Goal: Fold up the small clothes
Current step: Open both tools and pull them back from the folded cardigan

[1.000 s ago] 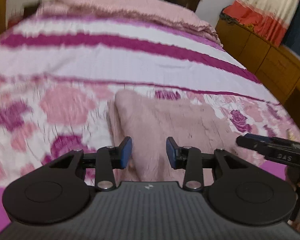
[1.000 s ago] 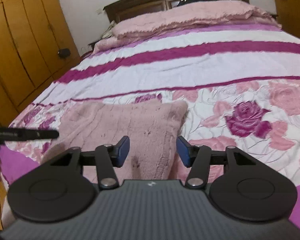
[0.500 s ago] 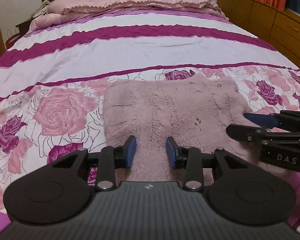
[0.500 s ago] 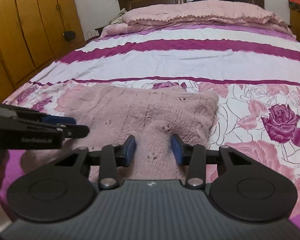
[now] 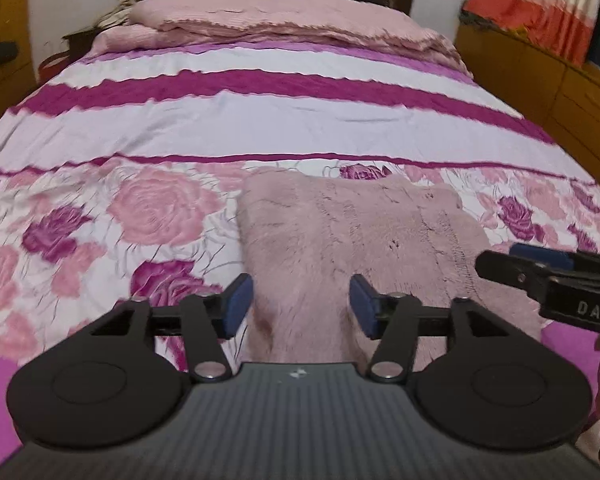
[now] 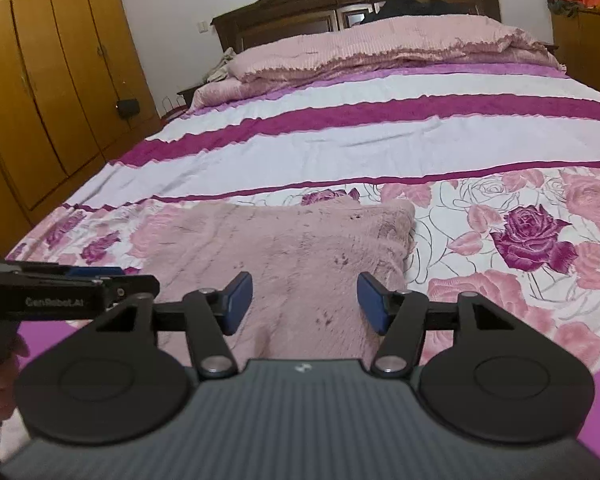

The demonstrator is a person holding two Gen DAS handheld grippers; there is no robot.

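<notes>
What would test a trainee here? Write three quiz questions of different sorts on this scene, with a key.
1. True or false: the left gripper is shut on the sweater.
2. The sweater lies on: A) the bed B) the wardrobe C) the floor.
3. Fill in: the right gripper is ____.

Key: 1 false, its jaws stand apart; 2 A; 3 open.
</notes>
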